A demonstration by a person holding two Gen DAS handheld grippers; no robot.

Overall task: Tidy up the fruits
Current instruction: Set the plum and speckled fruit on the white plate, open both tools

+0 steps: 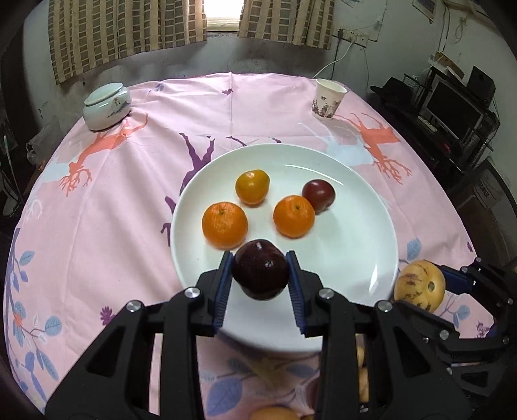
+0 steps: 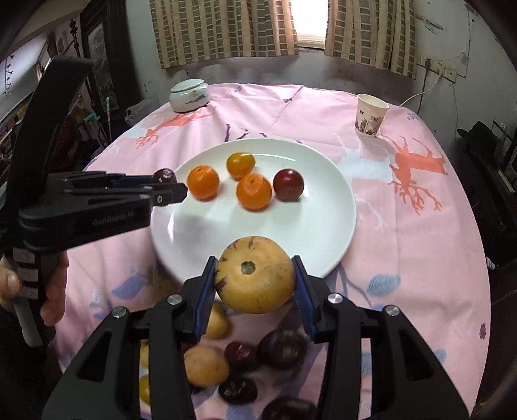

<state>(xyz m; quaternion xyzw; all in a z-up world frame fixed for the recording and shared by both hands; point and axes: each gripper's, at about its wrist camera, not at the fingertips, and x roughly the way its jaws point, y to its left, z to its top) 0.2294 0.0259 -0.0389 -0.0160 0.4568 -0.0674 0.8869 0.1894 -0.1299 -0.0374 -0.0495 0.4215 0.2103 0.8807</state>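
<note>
While both grippers hang over the near rim of the white plate (image 1: 371, 200), each one carries a fruit. Left gripper (image 1: 260, 269): blue pads pinched tight on a dark purple plum (image 1: 260, 274), narrow gap, plum fully filling it, held above the plate's near edge. Right gripper (image 2: 255, 279): jaws a bit wider, clamped on a yellow pepino melon (image 2: 255, 279) with purple streaks, stem scar facing the camera, held just over the plate's near rim. In the left wrist view the melon shows at the plate's right edge; in the right wrist view the left gripper shows side-on at the plate's left edge, a hand (image 2: 55, 290) wrapped round its grip.

On the plate: two tangerines (image 1: 224, 224) (image 1: 294, 216), side by side, a yellow-orange tomato-like fruit (image 1: 252, 186) behind them, a red plum (image 1: 319, 195) far right, touching the right tangerine. All four are grouped in the plate's far half; the near half is bare.

Loose pile (image 2: 245, 365) on the pink printed tablecloth (image 1: 113, 200) near the camera, under the right gripper: several dark plums, a few yellow fruits, blurred, count unclear.

Far left on the table: a pale lidded ceramic jar (image 1: 106, 106). Far right: a paper cup (image 1: 328, 99) with a floral print, upright. Checked curtains (image 1: 126, 29) hang behind, with a bright window between them.
</note>
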